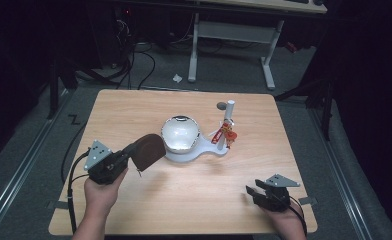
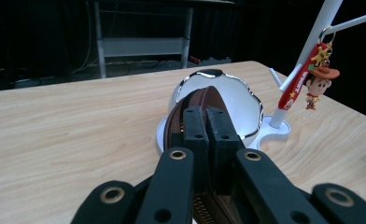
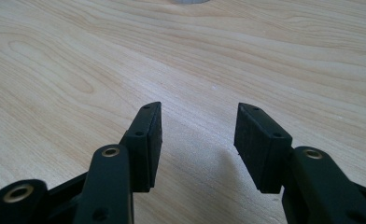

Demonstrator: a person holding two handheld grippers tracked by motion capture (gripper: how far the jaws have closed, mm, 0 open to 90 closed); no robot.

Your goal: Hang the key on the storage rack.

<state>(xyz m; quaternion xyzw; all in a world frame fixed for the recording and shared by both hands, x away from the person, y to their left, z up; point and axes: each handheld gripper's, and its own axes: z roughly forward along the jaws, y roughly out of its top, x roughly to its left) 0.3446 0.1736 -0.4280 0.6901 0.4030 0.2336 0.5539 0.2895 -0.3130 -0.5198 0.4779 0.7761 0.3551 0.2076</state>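
Wooden table (image 1: pixel 134 110): white stand w/ dish (image 1: pixel 196 156), dark disc (image 1: pixel 221 105), maybe coaster.

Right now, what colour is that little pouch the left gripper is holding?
Brown. The pouch shows best in the high view, clamped in the left gripper.

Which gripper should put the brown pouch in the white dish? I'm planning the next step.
Left. The left gripper is shut on the brown pouch beside the white dish; the right gripper is open, farther away.

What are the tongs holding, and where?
The left tongs pinch the brown zip pouch along its zippered edge. The right tongs are open, holding nothing.
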